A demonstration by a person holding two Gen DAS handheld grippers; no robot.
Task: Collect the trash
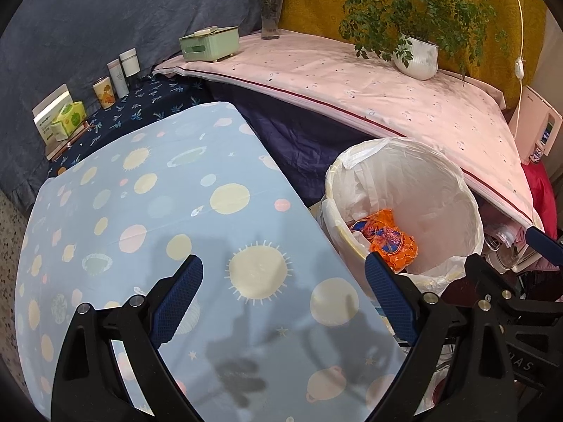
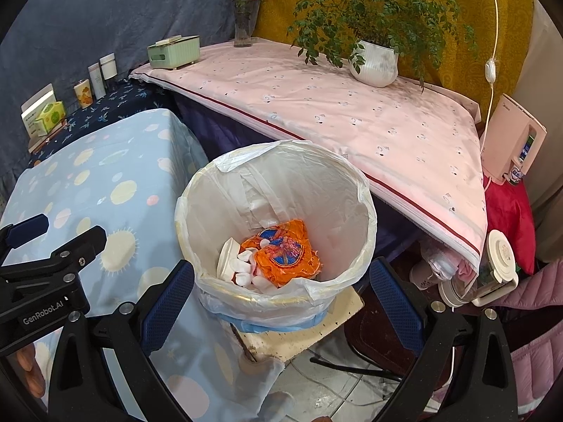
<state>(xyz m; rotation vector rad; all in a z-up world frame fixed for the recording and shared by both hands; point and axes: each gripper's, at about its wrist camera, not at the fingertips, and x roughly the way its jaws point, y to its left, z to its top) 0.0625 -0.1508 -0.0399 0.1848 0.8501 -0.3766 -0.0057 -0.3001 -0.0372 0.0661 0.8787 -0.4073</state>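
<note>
Both tools gape wide and empty; crinkled orange wrapper (image 2: 286, 251) lies in the plastic-lined round bin (image 2: 367, 211).

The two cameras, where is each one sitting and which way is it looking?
Left wrist: sits on the left gripper, looking forward and down over the blue spotted cloth; its own two open fingers show, and the right gripper at the right edge.
Right wrist: sits on the right gripper, looking down into the trash bin; its open fingers show, plus the left gripper and fingertips at the left edge.
Shared: bin, orange wrapper, spotted cloth, pink cloth, potted plant.
</note>
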